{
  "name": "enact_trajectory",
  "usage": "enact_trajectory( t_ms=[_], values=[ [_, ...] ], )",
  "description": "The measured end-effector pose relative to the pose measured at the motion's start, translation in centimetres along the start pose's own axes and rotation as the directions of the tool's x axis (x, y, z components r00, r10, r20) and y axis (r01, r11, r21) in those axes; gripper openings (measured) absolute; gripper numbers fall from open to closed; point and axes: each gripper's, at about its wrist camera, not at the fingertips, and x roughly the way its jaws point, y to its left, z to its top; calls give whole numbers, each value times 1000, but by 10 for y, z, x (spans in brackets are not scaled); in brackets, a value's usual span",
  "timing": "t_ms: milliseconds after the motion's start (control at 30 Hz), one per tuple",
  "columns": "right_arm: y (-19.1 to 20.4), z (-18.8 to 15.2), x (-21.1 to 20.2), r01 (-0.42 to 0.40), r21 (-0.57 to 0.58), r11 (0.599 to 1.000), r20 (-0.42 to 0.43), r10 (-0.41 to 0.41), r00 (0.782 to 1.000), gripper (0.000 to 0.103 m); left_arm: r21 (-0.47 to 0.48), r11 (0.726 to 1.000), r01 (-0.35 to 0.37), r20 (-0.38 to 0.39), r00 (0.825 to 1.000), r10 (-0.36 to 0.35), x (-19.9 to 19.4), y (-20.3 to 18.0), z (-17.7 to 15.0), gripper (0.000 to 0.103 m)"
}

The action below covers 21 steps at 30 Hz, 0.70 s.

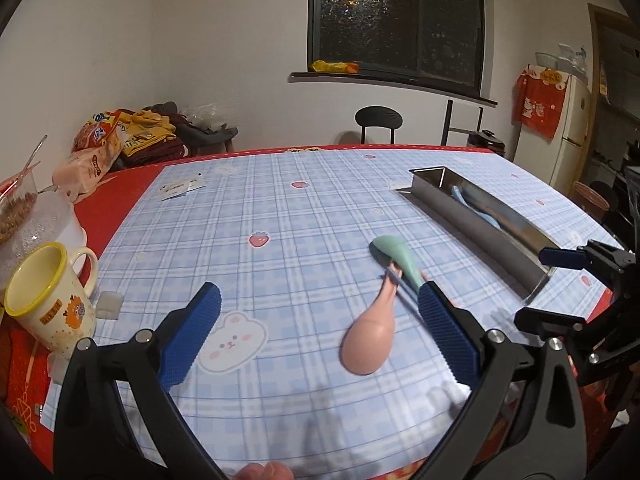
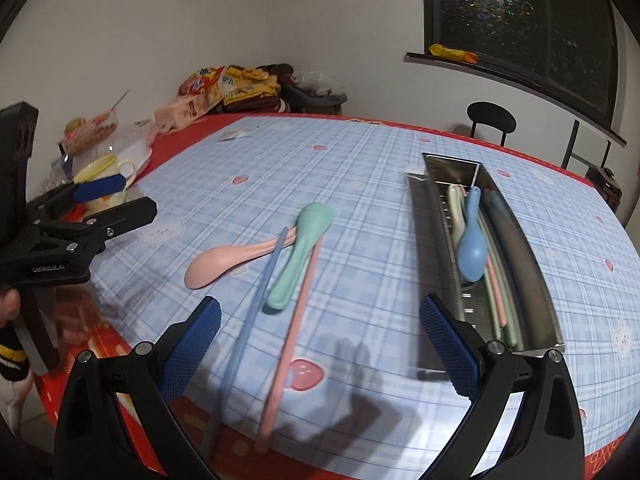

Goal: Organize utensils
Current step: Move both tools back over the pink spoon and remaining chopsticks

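plaid tablecloth [image 2: 360,300] with loose spoons and a steel tray [image 2: 532,264].
both left gripper [image 1: 320,328] and right gripper [image 2: 320,344] gape wide, holding nothing. pink spoon [image 2: 224,260], green spoon [image 2: 300,248] and two chopsticks [image 2: 288,336] lie crossed at 12 o'clock from the right gripper; blue spoon [image 2: 472,244] sits in the tray at 1 o'clock.
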Motion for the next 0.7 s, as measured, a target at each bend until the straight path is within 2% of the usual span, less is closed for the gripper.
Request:
enact_trajectory(
  t_ms=[33, 67, 167, 233, 300, 467, 700],
  values=[
    [4, -1, 3, -7, -5, 1000, -8, 6, 1000, 96, 0, 1000, -3, 0, 1000, 3, 0, 1, -2, 97],
    [7, -1, 6, -20, -8, 1000, -20, 20, 1000, 92, 0, 1000, -3, -3, 1000, 3, 0, 3, -3, 97],
    [15, -3, 17, -66, -7, 998, -76, 65, 995, 66, -2, 1000, 2, -12, 1000, -2, -1, 9, -7, 97],
    [20, -4, 22, -101, -2, 995, -105, 100, 989, 55, 2, 1000, 1, -9, 1000, 0, -2, 12, -8, 97],
    [27, -5, 28, -135, -5, 991, -131, 133, 982, 39, 5, 1000, -9, -6, 1000, 9, -2, 14, -8, 97],
    [37, -9, 39, -151, -22, 988, -181, 144, 973, 28, -19, 1000, 2, -20, 1000, -2, 3, 20, -11, 97],
    [35, -12, 47, -138, -22, 990, -198, 131, 971, 24, -7, 1000, 4, -46, 999, -5, 11, 12, -16, 97]
  ],
)
